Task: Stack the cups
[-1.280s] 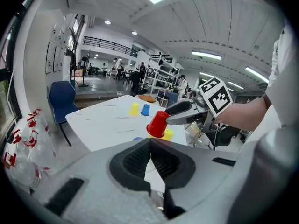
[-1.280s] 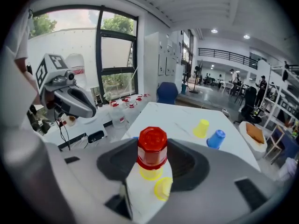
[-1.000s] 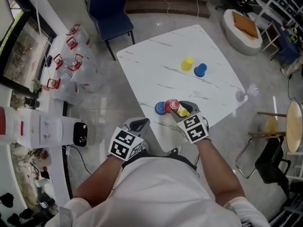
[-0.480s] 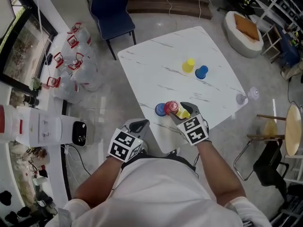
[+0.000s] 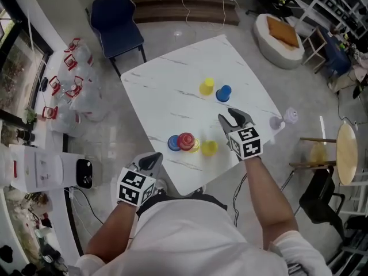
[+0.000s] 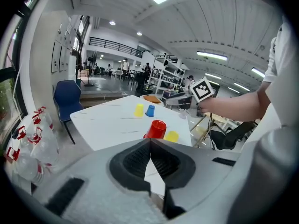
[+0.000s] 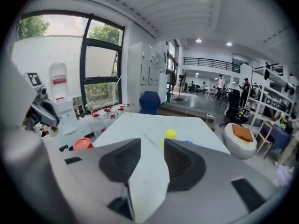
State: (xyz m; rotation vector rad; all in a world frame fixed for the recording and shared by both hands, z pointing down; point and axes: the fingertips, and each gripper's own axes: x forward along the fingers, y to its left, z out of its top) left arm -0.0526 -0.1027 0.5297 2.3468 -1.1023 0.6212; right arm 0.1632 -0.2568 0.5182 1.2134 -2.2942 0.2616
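Head view showed the right tool (image 5: 232, 118), jaws just narrowed yet still apart and empty, above the white marble counter (image 5: 161, 96), clear of the upturned red plastic cup (image 5: 186, 141). Fetching the far yellow plastic cup (image 5: 206, 87) seemed next. The left tool (image 5: 151, 160) sat closed, empty.

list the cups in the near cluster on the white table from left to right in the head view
blue plastic cup → red plastic cup → yellow plastic cup
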